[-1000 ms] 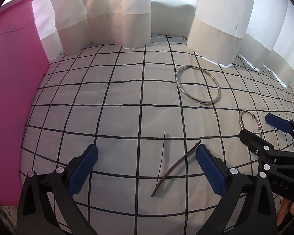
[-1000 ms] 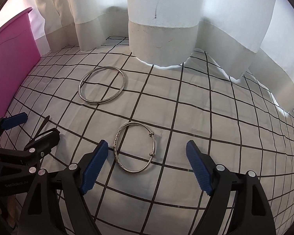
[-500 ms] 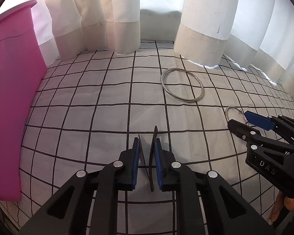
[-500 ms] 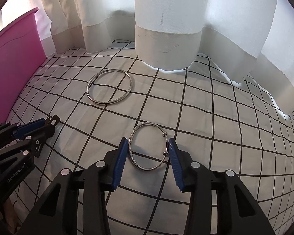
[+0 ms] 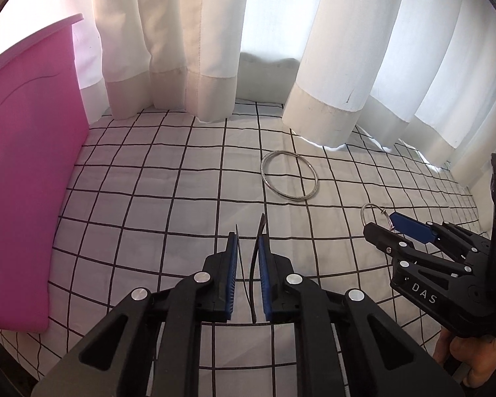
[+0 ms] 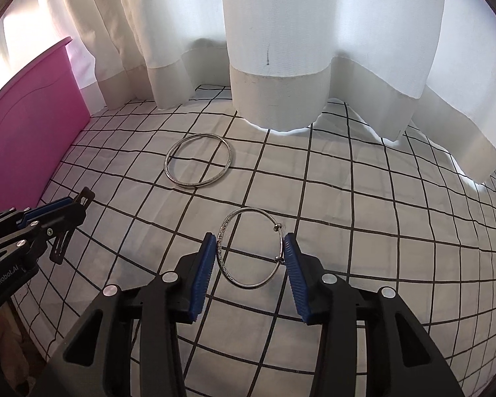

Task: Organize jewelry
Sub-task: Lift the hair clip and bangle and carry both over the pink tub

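Left wrist view. Left gripper (image 5: pixel 248 248): jaws drawn narrow, clamped on a dark hair clip (image 5: pixel 256 264). Clip's long axis runs along the fingers, its tip pointing away from the camera toward the curtain (image 5: pixel 211 49); it hangs clear of the checked cloth (image 5: pixel 148 182). Plain silver bangle (image 5: pixel 290 177): flat on the cloth, farther off, right of centre. Pink box (image 5: pixel 26 172): stands at the left edge. Right gripper (image 5: pixel 396 228): enters from the right, a silver loop at its tips.

Right wrist view. Right gripper (image 6: pixel 248 261): jaws half closed, pads pressing both sides of a clasped silver bracelet (image 6: pixel 249 248). Bracelet tilted, its far rim raised toward the curtain. Plain bangle lies flat beyond it, to the left. Left gripper at lower left, clip jutting from its tips.
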A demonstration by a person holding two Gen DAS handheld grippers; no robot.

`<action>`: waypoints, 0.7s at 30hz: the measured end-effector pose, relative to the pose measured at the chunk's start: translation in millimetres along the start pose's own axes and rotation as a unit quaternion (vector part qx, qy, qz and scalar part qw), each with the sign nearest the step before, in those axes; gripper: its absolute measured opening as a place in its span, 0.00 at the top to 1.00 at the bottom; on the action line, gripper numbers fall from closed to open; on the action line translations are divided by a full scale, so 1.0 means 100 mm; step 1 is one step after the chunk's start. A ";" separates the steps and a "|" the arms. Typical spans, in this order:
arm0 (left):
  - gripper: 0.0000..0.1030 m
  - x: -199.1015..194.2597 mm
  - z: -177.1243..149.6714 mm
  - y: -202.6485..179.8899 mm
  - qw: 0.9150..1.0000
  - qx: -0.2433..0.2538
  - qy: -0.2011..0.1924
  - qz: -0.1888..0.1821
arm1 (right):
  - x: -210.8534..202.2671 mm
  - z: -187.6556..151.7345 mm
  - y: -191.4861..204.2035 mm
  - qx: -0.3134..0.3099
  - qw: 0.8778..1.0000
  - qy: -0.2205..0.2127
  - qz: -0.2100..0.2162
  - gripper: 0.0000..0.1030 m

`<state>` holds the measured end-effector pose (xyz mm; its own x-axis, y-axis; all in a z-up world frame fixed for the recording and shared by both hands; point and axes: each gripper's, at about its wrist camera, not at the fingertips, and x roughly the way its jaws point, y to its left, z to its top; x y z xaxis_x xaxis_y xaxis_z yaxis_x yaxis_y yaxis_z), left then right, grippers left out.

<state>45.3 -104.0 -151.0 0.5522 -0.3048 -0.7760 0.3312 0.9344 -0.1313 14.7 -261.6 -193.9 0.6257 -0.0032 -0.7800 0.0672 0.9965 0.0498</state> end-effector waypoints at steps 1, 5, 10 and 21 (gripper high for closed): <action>0.87 -0.07 0.04 0.00 1.000 -0.001 -0.006 0.000 | -0.06 0.04 0.02 -0.001 1.000 -0.005 0.001 0.60; 0.87 -0.39 0.23 0.03 0.999 -0.004 -0.036 0.002 | -0.35 0.25 0.13 -0.008 0.999 -0.033 0.011 0.60; 0.87 -0.87 0.53 0.17 0.997 -0.016 -0.078 0.009 | -0.74 0.63 0.42 -0.032 0.996 -0.074 0.030 0.60; 0.87 -1.89 1.09 0.95 0.978 -0.045 -0.188 0.077 | -1.31 1.53 1.55 -0.112 0.975 -0.167 0.097 0.60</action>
<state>55.7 21.8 51.0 0.8384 -0.1891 -0.5112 0.1621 0.9820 -0.0975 62.2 -119.9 11.0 0.8303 0.1978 -0.5211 -0.2255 0.9742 0.0105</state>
